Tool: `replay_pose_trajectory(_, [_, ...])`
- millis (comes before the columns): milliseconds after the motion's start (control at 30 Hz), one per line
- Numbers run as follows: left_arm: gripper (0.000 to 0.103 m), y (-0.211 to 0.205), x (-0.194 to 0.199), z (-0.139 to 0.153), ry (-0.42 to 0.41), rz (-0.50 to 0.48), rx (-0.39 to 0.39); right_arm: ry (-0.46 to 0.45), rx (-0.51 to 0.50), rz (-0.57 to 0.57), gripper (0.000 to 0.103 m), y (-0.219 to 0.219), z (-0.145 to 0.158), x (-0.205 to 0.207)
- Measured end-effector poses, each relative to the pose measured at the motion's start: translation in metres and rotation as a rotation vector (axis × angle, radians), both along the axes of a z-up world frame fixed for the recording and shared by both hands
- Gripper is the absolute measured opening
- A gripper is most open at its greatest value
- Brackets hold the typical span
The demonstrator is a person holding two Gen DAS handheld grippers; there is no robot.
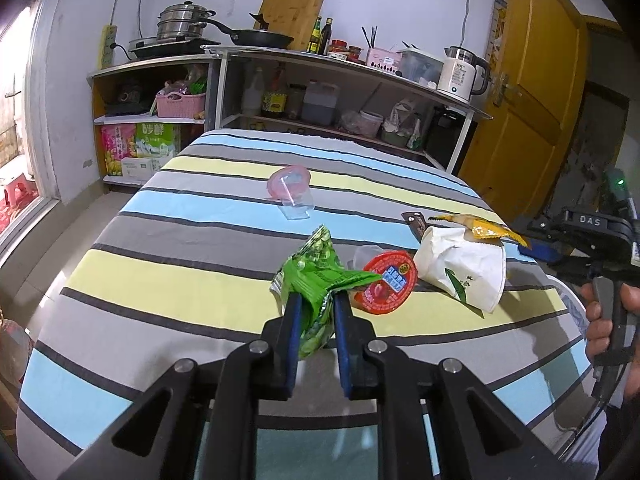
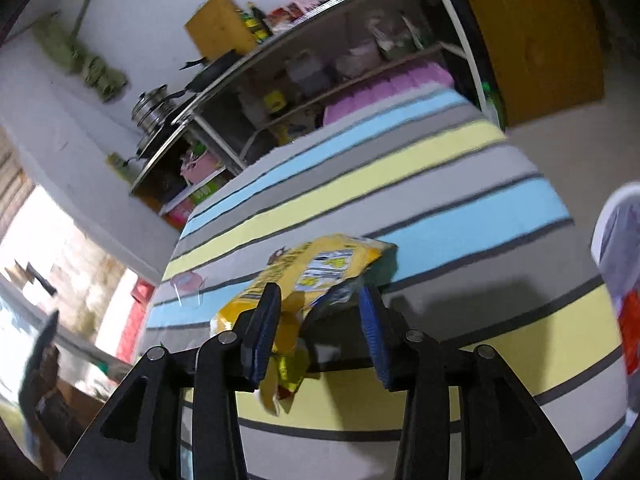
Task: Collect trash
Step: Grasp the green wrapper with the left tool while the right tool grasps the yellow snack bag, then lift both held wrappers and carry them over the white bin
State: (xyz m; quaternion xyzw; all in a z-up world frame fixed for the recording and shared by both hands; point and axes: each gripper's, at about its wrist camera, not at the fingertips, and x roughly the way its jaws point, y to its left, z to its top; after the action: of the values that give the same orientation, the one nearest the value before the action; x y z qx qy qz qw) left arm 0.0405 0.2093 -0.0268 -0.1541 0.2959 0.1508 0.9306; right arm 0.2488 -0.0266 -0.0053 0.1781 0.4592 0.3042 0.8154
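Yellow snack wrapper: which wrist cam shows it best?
Right wrist: the yellow snack wrapper fills the centre, between the right gripper's parted fingers. The left wrist view shows the right gripper only at its edge, no wrapper.

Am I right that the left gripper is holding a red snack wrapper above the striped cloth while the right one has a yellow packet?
Not quite: the wrapper in the left gripper is green, as the left wrist view shows. The rest stands: it is above the striped cloth, and the right gripper has a yellow packet.
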Motion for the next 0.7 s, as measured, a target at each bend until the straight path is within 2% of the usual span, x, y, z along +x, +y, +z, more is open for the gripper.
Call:
replay_pose_trajectory(167, [0.016,-0.001,0.003,0.001,0.008,-0.006,0.008,0.145,0.131,0.023,0.043,-0.002,-0.019,0.014])
replay_pose_trajectory(367, [0.016,-0.002,0.005,-0.001,0.02,-0.003,0.017,0.189,0.202,0.044,0.041,0.002,-0.025,0.02])
replay_pose_trajectory(433, [0.016,-0.002,0.006,-0.001,0.02,-0.003,0.019,0.187,0.189,0.053,0.015,0.007,-0.024,0.02])
replay_pose_trajectory(533, [0.016,-0.002,0.005,-0.001,0.019,-0.003,0.018,0.157,0.17,0.057,0.007,0.009,-0.021,0.018])
replay_pose_trajectory(700, [0.015,-0.004,0.007,0.0,0.017,-0.002,0.024,0.093,0.136,0.067,0.005,0.006,-0.009,0.01])
